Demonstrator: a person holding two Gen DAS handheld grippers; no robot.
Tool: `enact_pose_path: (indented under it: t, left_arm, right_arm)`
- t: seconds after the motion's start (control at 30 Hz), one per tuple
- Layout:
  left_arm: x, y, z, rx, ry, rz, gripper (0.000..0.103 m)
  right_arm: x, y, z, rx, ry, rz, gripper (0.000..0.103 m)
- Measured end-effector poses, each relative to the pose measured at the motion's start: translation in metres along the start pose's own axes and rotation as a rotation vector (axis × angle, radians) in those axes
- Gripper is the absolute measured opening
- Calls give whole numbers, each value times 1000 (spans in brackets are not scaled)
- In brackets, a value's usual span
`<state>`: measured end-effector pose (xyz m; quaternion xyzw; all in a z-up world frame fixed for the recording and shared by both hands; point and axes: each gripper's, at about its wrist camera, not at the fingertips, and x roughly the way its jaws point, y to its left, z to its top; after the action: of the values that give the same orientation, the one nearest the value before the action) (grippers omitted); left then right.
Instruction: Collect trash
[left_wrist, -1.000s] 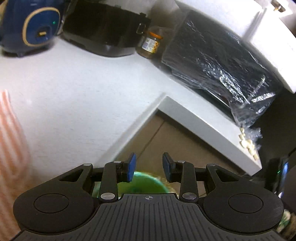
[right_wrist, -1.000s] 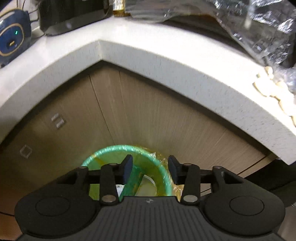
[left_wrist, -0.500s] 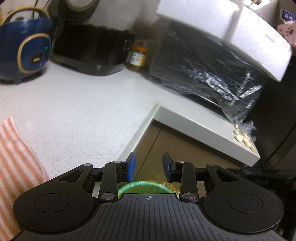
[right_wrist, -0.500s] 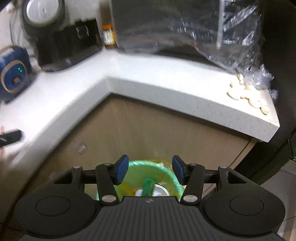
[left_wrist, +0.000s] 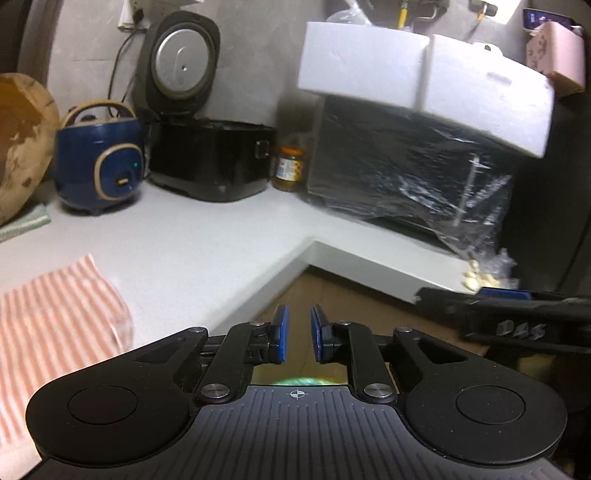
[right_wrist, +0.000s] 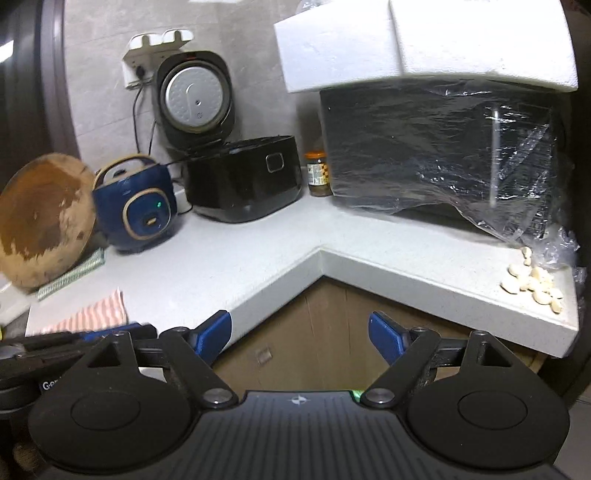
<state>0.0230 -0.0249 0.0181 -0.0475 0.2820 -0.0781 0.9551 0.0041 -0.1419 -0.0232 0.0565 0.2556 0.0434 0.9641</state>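
Both my grippers are empty: left gripper (left_wrist: 297, 339) fingers just narrowed to a slim gap, right gripper (right_wrist: 300, 336) just spread wide. Green bin (left_wrist: 297, 381) sits below the counter's (left_wrist: 207, 258) inner corner. Next I'd go for the striped cloth (left_wrist: 55, 314) at the left edge, approaching low.

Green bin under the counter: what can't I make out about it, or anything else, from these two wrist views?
- Green bin: left wrist view shows only a sliver behind the gripper body; contents hidden.
- Same bin: right wrist view, a speck at the gripper's edge.
- Black appliance: plastic wrap hides its front.
- Jar: label too small to read.
- Striped cloth: blurred, cut by the left edge.
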Motion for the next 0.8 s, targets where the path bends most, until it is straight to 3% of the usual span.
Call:
enact_pose_path:
  t: [0.13,0.37,0.8]
  left_arm:
    - [-27,-31,-17,6,11,30,17]
    - [-60,-72,-36,62,6,102,17]
    - [-90,-88,-48,55,-22,135,17]
  right_arm:
    - [-27,-10,-17,-29,-12,-10,82]
    - [-56,-31,-45,-27,30,48,84]
    - [-94,-35,-58,-56,-16,96,84]
